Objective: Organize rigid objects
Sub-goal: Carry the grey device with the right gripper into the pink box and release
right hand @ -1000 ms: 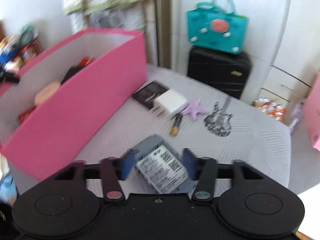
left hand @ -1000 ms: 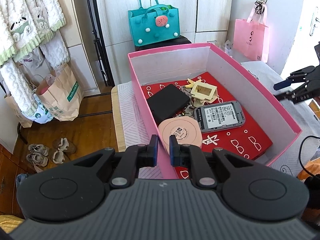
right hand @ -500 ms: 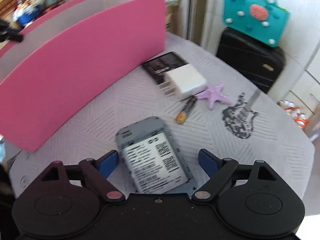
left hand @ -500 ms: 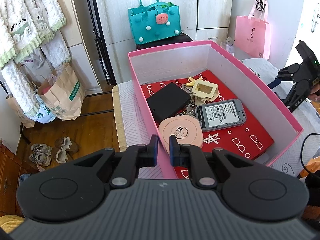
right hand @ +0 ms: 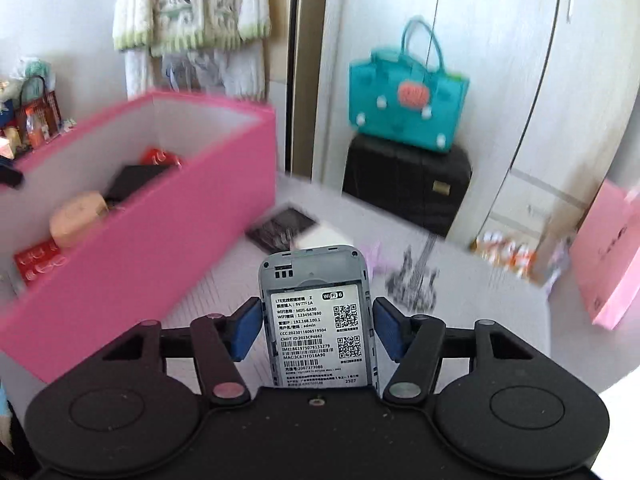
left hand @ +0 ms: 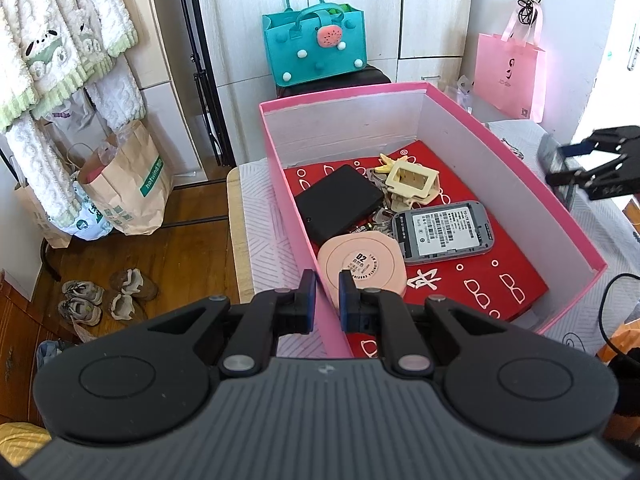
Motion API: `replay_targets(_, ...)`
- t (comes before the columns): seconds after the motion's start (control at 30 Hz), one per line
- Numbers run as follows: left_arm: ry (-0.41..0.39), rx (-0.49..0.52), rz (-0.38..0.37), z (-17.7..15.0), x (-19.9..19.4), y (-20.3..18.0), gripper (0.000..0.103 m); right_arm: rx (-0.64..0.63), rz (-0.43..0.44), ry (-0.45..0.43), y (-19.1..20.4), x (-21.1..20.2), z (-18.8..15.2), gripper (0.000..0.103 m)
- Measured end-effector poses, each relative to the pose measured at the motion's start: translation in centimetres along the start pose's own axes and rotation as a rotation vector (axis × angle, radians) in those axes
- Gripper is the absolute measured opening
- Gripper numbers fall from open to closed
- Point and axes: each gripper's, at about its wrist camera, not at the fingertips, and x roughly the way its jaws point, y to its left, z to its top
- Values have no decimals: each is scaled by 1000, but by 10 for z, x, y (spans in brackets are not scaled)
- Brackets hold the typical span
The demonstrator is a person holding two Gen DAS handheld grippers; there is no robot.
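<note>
My right tongs (right hand: 318, 326) are clamped on a grey WiFi router (right hand: 316, 320); both blue pads (right hand: 245, 329) press its long edges, label side facing the camera, at lower centre of the right wrist view. In the left wrist view the same tongs appear at the right edge of the frame, beyond the far wall of the pink box (left hand: 568, 222), with the router raised clear of the table.

My left tongs (left hand: 325, 298) sit at lower centre of their view, the pads drawn nearly together with a narrow gap, straddling the near rim of the box. Whether they pinch the wall, I cannot tell.

Contents of the box, on a red lining: a second grey router (left hand: 442, 232) at centre, label up; a round pink case (left hand: 362, 266) to its lower left, touching it; a black wallet (left hand: 338, 202) above the case; a cream keychain (left hand: 412, 180) with keys at upper centre.

On the table, mid-frame in the right wrist view, blurred: a dark flat packet (right hand: 282, 228) and a white block (right hand: 320, 236) just beside it.
</note>
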Motion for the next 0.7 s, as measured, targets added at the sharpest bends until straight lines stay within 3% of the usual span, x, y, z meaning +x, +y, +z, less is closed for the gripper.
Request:
replay_targets(0.2, -10, -13, 0, -2, -2, 1, 11, -15, 82, -157, 18, -43, 32, 66)
replay_targets(0.33, -11, -7, 5, -2, -1, -1, 11, -66, 248, -221, 41, -54, 60, 66)
replay_targets(0.5, -9, 0, 5, -1, -1, -1, 11, -178, 422, -83, 80, -21, 84, 66)
replay_targets(0.7, -4, 2, 7, -1, 0, -2, 11, -324, 488, 101, 116, 17, 88, 65)
